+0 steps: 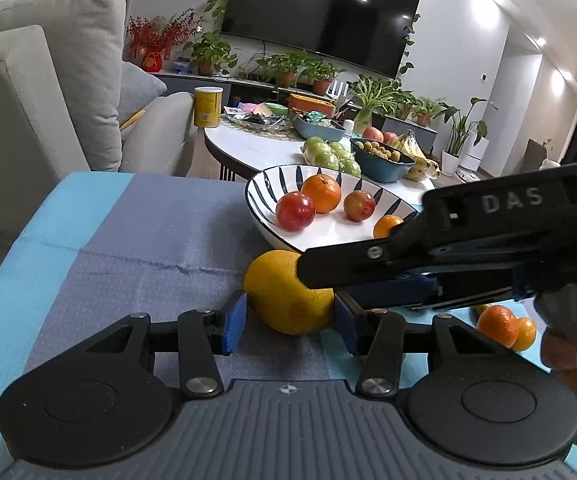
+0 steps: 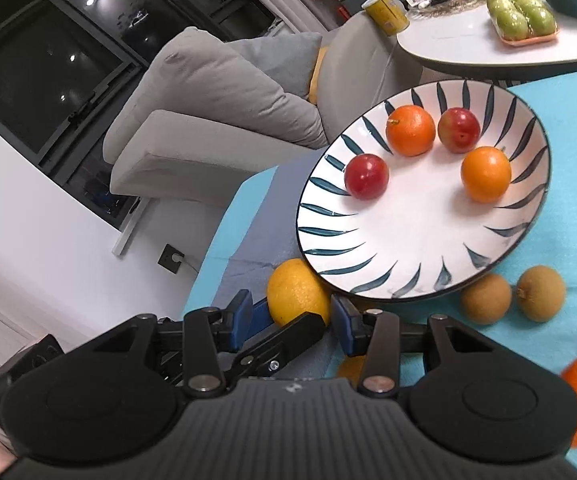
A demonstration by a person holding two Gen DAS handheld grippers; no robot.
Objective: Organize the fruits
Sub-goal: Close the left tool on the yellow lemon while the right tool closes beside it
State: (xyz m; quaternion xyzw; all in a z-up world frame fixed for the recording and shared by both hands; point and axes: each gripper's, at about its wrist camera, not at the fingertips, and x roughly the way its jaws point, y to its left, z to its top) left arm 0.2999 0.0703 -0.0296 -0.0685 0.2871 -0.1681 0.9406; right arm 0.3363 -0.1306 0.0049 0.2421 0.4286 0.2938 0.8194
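- Yellow lemon (image 1: 288,300), lower centre, sits between the left gripper (image 1: 291,318) pads; contact looks likely, though I cannot tell.
- Right gripper (image 2: 291,320) stands released around it.
- Firm, waxy, round: hold across the middle.
- Plate (image 2: 388,240) just behind.

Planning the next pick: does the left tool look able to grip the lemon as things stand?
Probably yes, awkwardly: the lemon already sits between the left tool's pads, but the right tool straddles it too, crowding the grip.

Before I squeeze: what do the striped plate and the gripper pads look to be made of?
Striped plate: likely glazed ceramic, since the white surface is glossy with painted dark strokes. Left gripper pads: blue, finely ribbed, matte, probably rubber or soft plastic.
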